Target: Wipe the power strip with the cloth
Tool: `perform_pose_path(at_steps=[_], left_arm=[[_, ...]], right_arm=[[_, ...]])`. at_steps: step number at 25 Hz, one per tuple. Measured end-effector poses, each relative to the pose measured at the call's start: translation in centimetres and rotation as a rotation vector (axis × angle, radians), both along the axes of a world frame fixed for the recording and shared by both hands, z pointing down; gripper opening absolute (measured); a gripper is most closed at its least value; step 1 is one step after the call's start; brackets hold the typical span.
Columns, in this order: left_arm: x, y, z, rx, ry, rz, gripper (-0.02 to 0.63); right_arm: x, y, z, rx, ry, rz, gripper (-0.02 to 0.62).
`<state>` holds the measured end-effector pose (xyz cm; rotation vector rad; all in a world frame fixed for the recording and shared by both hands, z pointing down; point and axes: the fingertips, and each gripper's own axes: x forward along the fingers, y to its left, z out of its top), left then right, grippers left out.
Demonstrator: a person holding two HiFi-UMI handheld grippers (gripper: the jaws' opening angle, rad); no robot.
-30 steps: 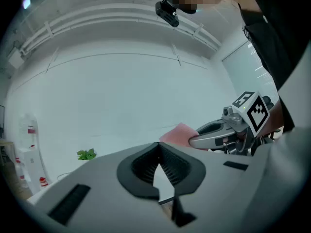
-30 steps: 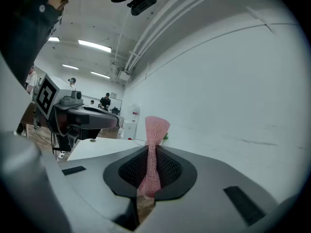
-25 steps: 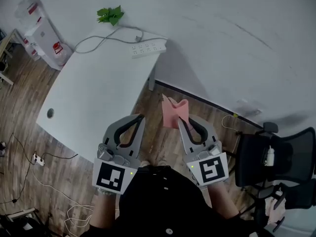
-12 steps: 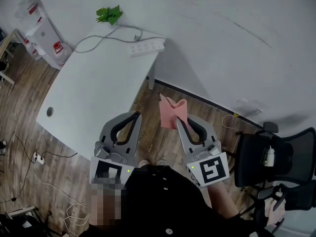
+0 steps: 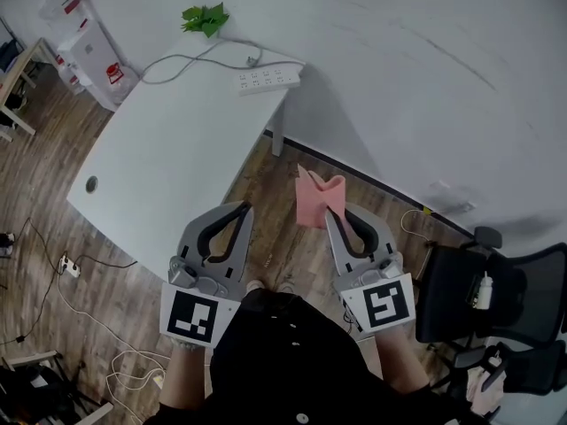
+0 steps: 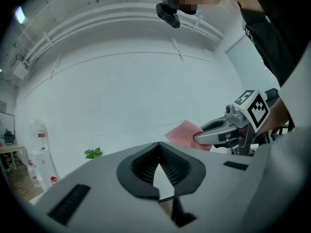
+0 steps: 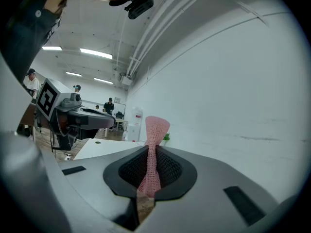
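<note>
Head view: both grippers are held low over the wood floor (image 5: 276,242), side by side and just off the near edge of the white table (image 5: 159,166). Left gripper (image 5: 239,211) is clenched, its tips meeting, and the left gripper view shows nothing caught between them. Right gripper (image 5: 330,217) is clamped on the pink cloth (image 5: 314,200), which stands up out of the jaw tips and flares above the pinch. Right gripper view shows the cloth nipped to a narrow waist between the ridged pads, with a short tail hanging below the pinch. White power strip (image 5: 267,78) lies on the table's far corner, well ahead of both grippers and touched by neither. Its grey cable (image 5: 177,58) loops off to the left, away from the grippers. Green plant sprig (image 5: 205,18) sits beyond the strip, against the wall. Black office chair (image 5: 496,295) stands off to the right of the right gripper.
</note>
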<state>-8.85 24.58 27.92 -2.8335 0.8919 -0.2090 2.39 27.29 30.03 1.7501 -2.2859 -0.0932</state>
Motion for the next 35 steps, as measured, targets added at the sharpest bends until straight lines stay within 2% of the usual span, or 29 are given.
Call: perform_pose_path(at_steps=[9,18,25,35], left_arm=[[2.0,2.2,0.9,-0.004,-0.012,-0.015,0.012],[3.9,0.8,0.4,0.028,-0.004,0.000,0.012],[5.3,-2.8,0.7,0.030,-0.009,0.012,0.012],[7.8,-11.9,0.3,0.034,0.003,0.024,0.012]], right_arm=[[2.3,2.4,2.0,-0.042,-0.005,0.008,0.054],[4.0,1.2,1.6,-0.021,0.013,0.020,0.054],[6.0,-1.9,1.5,-0.019,0.027,0.033,0.054],[7.5,-11.2,1.2,-0.024,0.029,0.021,0.054]])
